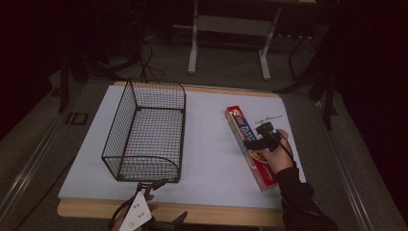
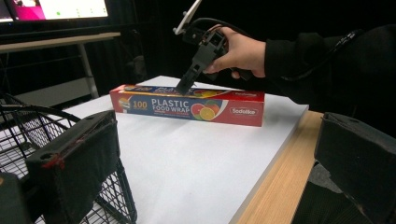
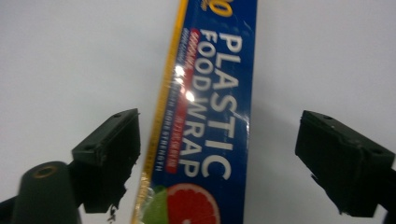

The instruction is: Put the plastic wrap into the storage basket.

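Note:
A long red and blue box of plastic food wrap (image 1: 239,124) lies flat on the right half of the white board (image 1: 211,159). My right gripper (image 1: 255,142) hovers over its middle, pointing down. In the right gripper view the box (image 3: 219,93) runs between the two black jaws of that gripper (image 3: 219,135). The jaws stand open on either side of it, the left one near its yellow edge, neither pressing on it. The left gripper view has the same box (image 2: 187,107) with the right gripper (image 2: 182,87) on top. My left gripper (image 1: 153,184) is open and empty by the basket's near end.
A black wire basket (image 1: 120,125), empty, stands on the left half of the board, and its mesh (image 2: 28,121) lies close to my left jaw. The board rests on a wooden table edge (image 1: 216,214). Beyond the table stand a desk frame's legs (image 1: 192,53) and floor cables.

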`<state>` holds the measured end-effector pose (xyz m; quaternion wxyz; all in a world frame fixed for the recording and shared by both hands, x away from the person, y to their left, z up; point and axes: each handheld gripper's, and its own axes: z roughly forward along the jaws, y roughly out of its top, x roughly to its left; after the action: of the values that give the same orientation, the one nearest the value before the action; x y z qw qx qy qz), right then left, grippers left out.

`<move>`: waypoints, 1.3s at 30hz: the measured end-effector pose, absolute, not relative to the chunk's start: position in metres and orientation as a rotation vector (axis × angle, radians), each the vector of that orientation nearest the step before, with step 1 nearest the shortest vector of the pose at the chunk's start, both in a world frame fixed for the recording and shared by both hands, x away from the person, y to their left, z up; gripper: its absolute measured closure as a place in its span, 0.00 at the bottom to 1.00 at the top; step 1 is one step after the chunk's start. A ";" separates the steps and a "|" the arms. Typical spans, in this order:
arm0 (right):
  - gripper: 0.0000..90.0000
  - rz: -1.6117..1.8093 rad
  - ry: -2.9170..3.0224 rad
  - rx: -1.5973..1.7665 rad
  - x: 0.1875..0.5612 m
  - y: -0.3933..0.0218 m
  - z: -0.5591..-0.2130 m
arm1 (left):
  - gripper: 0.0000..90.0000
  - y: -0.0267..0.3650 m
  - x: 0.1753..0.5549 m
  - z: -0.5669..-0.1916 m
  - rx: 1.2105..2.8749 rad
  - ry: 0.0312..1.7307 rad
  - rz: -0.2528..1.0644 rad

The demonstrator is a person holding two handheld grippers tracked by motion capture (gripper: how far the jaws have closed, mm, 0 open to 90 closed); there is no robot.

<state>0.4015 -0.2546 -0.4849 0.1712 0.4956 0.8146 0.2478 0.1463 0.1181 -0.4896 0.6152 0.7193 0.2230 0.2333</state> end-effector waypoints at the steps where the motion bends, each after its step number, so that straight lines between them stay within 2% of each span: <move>1: 0.17 0.697 2.317 1.417 0.403 -0.255 -0.486 | 0.01 0.118 0.146 -0.490 1.657 0.514 0.537; 10: 0.21 0.596 2.399 1.472 0.412 -0.248 -0.492 | 0.01 0.118 0.147 -0.490 1.658 0.514 0.537; 11: 0.24 0.576 2.416 1.486 0.414 -0.246 -0.493 | 0.01 0.118 0.146 -0.490 1.658 0.514 0.536; 23: 0.38 0.406 2.511 1.610 0.427 -0.236 -0.497 | 0.01 0.118 0.146 -0.490 1.658 0.512 0.534; 39: 0.43 0.242 2.507 1.668 0.435 -0.226 -0.495 | 0.01 0.117 0.146 -0.490 1.660 0.510 0.531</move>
<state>0.4346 -0.2257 -0.4951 0.0604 0.5512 0.8283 0.0799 0.1460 0.1174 -0.4898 0.6152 0.7207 0.2213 0.2305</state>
